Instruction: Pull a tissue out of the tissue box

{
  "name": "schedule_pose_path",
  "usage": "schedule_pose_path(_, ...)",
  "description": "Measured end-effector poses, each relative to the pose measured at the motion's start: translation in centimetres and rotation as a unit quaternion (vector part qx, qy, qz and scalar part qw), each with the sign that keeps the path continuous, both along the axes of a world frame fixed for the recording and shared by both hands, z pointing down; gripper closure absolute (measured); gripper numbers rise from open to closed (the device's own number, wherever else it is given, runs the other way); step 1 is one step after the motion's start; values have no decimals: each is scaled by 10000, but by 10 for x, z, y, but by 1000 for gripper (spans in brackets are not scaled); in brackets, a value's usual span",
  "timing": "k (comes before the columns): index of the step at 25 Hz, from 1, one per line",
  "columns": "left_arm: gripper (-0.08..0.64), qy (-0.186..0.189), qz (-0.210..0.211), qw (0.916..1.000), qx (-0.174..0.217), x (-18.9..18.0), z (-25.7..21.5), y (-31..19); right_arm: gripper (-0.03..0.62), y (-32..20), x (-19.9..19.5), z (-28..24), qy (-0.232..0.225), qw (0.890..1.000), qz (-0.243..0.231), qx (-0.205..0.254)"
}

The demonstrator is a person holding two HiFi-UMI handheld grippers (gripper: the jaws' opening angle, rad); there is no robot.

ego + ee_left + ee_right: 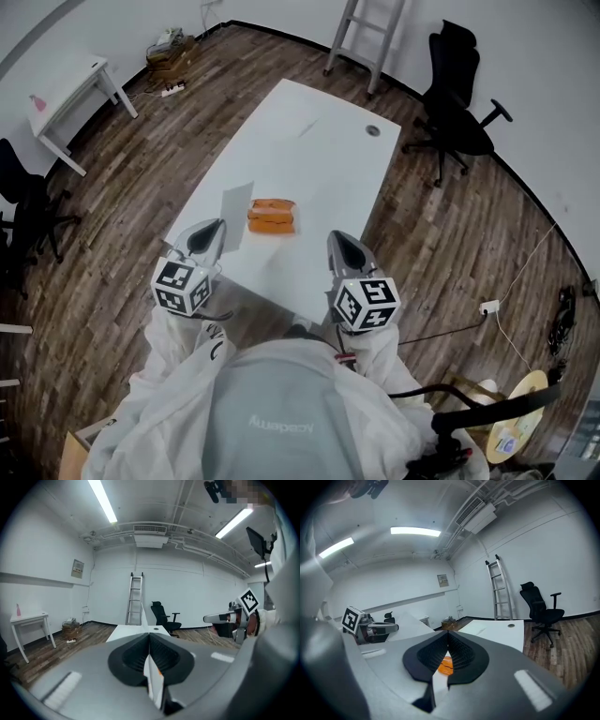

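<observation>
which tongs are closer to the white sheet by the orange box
Left. The left tongs end right beside the sheet, at its left edge. The right tongs are beyond the box, on its other side.

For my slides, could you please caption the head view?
Left claw holds a tissue beside the orange tissue box; right claw shut.

Bright, even light fr. ceiling strips (102,501); fisheye warp at edges.

The long white table (319,141) stands on the dark wood-plank floor (450,244). Toward its near end lies the orange tissue box (272,216), and a small round cable port (373,130) sits by the far edge.
</observation>
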State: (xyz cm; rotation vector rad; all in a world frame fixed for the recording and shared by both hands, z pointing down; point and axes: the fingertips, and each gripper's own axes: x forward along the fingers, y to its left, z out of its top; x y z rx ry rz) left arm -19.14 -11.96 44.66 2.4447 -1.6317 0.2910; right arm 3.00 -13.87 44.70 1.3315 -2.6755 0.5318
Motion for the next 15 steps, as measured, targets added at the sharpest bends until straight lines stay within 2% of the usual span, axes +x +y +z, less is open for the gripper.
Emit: schedule_pose_path(15,560,123,360,9990,218,-24,2,85,590,96,-21,-3,110,9986,462,235)
